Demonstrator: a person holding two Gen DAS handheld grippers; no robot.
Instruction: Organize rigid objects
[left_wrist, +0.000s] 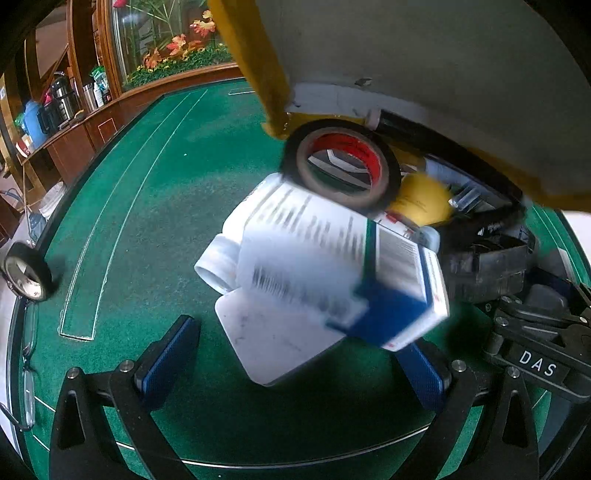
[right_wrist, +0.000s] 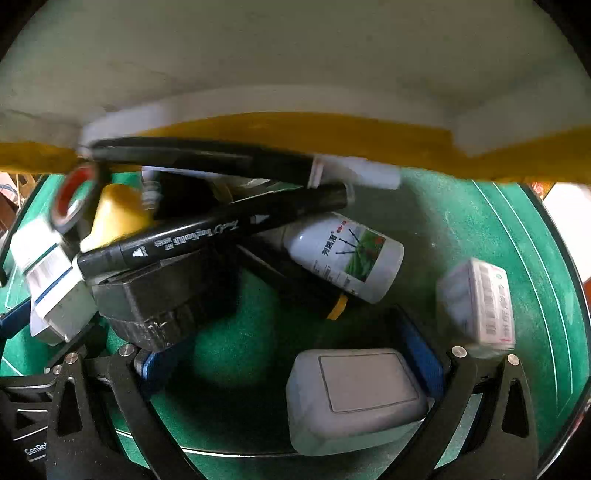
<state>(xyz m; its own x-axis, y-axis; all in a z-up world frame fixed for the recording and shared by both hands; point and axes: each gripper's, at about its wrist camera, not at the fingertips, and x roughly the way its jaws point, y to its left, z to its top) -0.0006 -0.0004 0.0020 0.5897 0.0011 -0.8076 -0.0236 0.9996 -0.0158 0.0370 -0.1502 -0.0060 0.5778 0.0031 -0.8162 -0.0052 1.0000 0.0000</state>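
Rigid objects lie in a jumbled heap on the green felt table, under the tilted edge of a white container with yellow tape along its rim that fills the top of both views. In the left wrist view the heap runs from centre frame to the right: a blue-and-white carton, blurred, lies over a white bottle whose cap points toward the left of the frame, and a roll of black tape leans behind them. The left gripper has its jaws spread wide, and the bottle's flat end sits right between the blue pads, its long axis running away from the camera, so this hand looks the nearer for that piece. In the right wrist view the right gripper is likewise spread, pinching nothing; a grey-white box lies low in the frame just inside its right finger, a black marker crosses the heap on a diagonal from lower left to upper right, and a labelled white bottle lies beyond. A second black tape roll stands at the left edge of the left wrist view, well apart from the heap. Sorting, I judge, has barely begun.
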